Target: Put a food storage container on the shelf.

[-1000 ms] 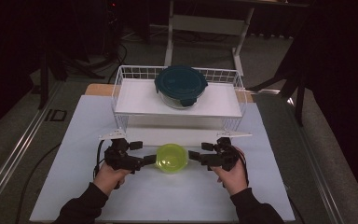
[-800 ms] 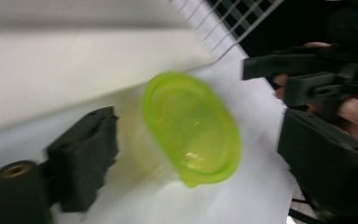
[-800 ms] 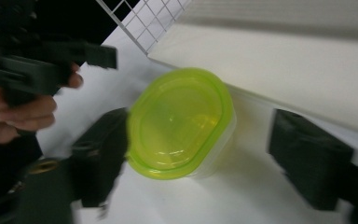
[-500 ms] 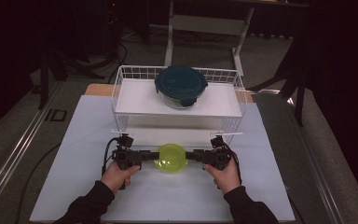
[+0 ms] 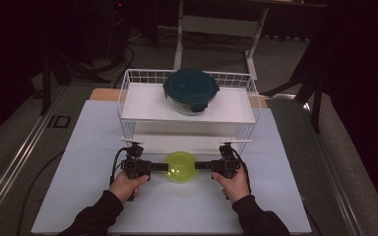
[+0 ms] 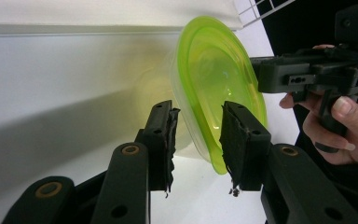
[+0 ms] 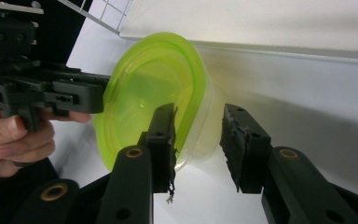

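Compared with the frame 1 second back, both hands have dropped to the level of the green lidded container (image 5: pixel 180 166), low centre of the high view, on the white table (image 5: pixel 69 162) just in front of the wire rack (image 5: pixel 128 98). Jaws on both sides have just been closing, with the lid rim between them. Left gripper (image 6: pixel 198 135): the rim sits between the pads with a visible gap, not yet pinched. Right gripper (image 7: pixel 198 140): same state, rim between the pads, still apart from it. Judgement: a 2-sided grip on the rim is being set up, lift not yet possible. Both grippers lie level, pointing inward at each other. A blue-lidded bowl (image 5: pixel 191 90) rests on the rack.
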Motion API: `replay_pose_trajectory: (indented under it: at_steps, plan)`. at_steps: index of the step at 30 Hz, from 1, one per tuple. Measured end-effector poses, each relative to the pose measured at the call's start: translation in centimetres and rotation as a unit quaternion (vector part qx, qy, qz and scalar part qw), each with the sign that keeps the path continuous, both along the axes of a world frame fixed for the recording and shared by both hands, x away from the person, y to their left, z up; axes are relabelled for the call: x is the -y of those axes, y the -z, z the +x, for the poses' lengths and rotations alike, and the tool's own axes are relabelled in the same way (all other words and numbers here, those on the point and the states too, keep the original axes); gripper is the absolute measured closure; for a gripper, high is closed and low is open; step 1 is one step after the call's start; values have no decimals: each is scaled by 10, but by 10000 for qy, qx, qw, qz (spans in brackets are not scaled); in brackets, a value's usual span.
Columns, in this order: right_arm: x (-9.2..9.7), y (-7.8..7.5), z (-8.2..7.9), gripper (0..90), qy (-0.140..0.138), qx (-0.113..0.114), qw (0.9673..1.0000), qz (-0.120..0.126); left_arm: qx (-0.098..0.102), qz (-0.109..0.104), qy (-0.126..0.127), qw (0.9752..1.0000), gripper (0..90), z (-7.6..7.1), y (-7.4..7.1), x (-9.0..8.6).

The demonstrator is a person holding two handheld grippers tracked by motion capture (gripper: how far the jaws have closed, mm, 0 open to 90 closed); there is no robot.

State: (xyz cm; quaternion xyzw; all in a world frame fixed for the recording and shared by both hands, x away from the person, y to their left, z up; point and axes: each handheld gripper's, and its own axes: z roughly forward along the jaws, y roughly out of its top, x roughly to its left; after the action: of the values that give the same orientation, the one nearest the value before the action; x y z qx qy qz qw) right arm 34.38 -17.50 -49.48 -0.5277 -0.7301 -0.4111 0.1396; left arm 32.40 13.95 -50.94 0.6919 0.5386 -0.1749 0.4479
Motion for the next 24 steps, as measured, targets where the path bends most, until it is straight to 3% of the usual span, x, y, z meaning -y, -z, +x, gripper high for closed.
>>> replay_pose_trajectory:
  at_steps: [4, 12, 17, 20, 24]
  plan:
    - [-3, 0, 0, 710, -74, -103, 9999, 17, -77, -45, 150, 9998, 697, 0, 2, 4]
    - [-7, 0, -5, 772, -134, -189, 9996, 137, -46, -131, 124, 9998, 777, -1, 4, 1]
    - [-9, -5, -11, 798, -127, -9, 9999, 52, -22, -48, 159, 9999, 794, -7, 3, 1]
    - [-11, -7, -15, 806, -144, 95, 9998, -34, 110, 106, 167, 9997, 806, -11, 0, 2]
    - [-10, -8, -17, 807, -171, 133, 9998, 12, 207, -4, 163, 9997, 810, -14, -3, 1]
